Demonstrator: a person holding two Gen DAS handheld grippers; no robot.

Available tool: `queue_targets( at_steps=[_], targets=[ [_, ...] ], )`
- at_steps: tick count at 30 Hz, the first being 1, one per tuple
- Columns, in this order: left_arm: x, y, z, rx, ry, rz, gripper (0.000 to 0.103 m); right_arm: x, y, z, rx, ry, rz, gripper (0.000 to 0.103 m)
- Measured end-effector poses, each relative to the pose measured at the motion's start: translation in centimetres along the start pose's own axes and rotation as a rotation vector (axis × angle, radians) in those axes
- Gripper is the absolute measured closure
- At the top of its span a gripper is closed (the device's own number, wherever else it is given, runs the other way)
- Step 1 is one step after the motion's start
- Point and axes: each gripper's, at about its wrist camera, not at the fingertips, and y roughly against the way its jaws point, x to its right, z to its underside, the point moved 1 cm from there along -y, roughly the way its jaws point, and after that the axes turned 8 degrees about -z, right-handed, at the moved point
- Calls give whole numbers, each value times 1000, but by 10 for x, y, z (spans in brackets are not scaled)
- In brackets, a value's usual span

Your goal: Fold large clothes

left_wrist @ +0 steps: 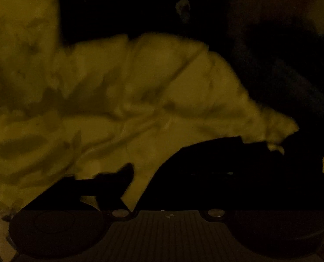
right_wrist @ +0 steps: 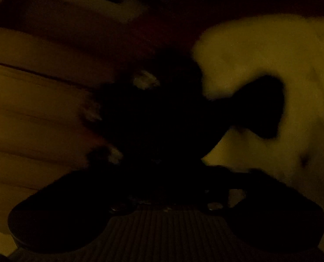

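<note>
The frames are very dark. A large yellow garment (left_wrist: pixel 118 91) lies crumpled and fills the left wrist view. My left gripper (left_wrist: pixel 140 185) sits at its near edge, with cloth between the two dark fingers; it looks shut on the cloth. In the right wrist view the same yellow cloth (right_wrist: pixel 282 76) bulges at the right. My right gripper (right_wrist: pixel 168 135) is a dark mass in the middle, and its fingers cannot be made out. A dark shape with pale flecks (right_wrist: pixel 144 80) lies right ahead of it.
A dark mass (left_wrist: pixel 183 11), perhaps another garment, lies behind the yellow cloth at the top and right. Pale wooden boards or slats (right_wrist: pixel 37 83) run across the left half of the right wrist view.
</note>
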Motion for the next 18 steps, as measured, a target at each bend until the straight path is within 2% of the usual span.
queue_targets(
  at_steps=[2,4,8,11,13,15,18],
  targets=[
    [-5,0,19,-12,-13,-11,0,17,-3,19,-34,18,58,39],
    [-15,0,39,-32,-11,-6,0,28,-8,42,-144,84,87,38],
    [-49,13,94,-72,22,-10,0,43,-4,95,-358,316,165,32],
    [-59,31,136,-90,25,-2,0,42,6,131,-480,516,195,28],
    [-56,42,161,-83,-7,-1,0,36,11,150,-549,665,207,27],
    [-46,52,176,-73,-57,11,0,28,26,165,-575,800,205,25],
    [-12,63,185,-25,-173,76,0,13,41,174,-601,905,193,22]
  ],
)
